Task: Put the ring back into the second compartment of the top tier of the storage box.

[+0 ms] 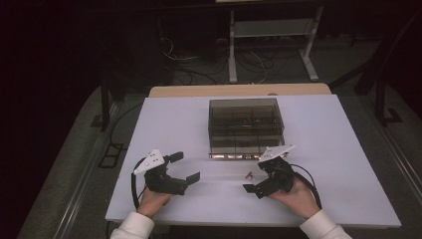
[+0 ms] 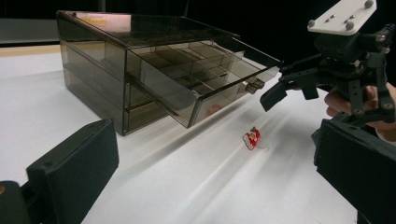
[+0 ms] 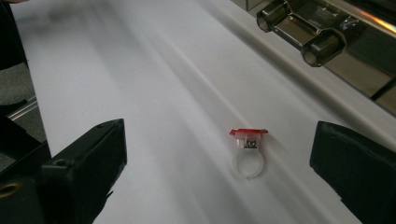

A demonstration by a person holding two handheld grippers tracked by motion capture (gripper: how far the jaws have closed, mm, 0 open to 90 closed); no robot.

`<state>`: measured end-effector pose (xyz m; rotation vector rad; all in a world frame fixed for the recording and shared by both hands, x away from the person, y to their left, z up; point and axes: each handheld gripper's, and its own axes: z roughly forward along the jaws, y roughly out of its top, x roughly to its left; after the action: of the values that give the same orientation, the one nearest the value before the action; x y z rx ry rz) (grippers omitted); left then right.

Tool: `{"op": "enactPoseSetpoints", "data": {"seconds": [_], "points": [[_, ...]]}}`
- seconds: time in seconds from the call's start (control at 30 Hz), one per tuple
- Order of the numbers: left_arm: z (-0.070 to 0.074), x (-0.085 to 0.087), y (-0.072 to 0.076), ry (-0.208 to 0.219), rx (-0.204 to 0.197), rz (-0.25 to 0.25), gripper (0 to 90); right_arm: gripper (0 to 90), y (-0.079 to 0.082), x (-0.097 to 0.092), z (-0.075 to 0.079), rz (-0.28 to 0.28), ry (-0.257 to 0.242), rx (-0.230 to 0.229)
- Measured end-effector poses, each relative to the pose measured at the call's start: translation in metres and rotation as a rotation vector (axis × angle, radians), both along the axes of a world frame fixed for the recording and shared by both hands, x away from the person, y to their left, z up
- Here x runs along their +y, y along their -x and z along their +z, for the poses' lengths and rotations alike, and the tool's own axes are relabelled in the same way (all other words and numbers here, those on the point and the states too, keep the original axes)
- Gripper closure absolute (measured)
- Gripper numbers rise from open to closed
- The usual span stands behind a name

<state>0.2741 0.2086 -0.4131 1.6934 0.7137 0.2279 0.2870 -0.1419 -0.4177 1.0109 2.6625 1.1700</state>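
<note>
Right gripper (image 1: pixel 260 180) jaws spread wide, empty. Red-topped ring (image 3: pixel 248 150) lies on table (image 1: pixel 343 164) ahead of them, between jaw tips, nearer far jaw. Judged step: pick ring. Lower straight, centre jaws over clear band, close gently; small piece may skid. Open drawer (image 2: pixel 201 91) of smoked box beyond. Left gripper (image 1: pixel 185 169) released, idle, well aside.

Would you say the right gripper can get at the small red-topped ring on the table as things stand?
Probably yes: the right gripper is open, the ring lies on the bare table ahead of its jaws, and nothing stands between them.
</note>
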Motion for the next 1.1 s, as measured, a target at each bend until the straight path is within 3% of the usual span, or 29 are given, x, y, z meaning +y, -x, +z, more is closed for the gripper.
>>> {"op": "enactPoseSetpoints", "data": {"seconds": [0.3,0.67,1.1], "points": [[0.0,0.0,0.0,0.0,0.001,-0.001,0.0,9.5,-0.004,0.004,-0.009,0.003,0.045,-0.005],[0.0,0.0,0.0,0.0,0.001,-0.004,0.0,21.5,-0.008,0.007,-0.015,-0.012,0.091,-0.032],[0.0,0.0,0.0,0.0,0.0,-0.006,0.0,35.4,-0.013,0.008,-0.02,-0.014,0.107,-0.044]]}}
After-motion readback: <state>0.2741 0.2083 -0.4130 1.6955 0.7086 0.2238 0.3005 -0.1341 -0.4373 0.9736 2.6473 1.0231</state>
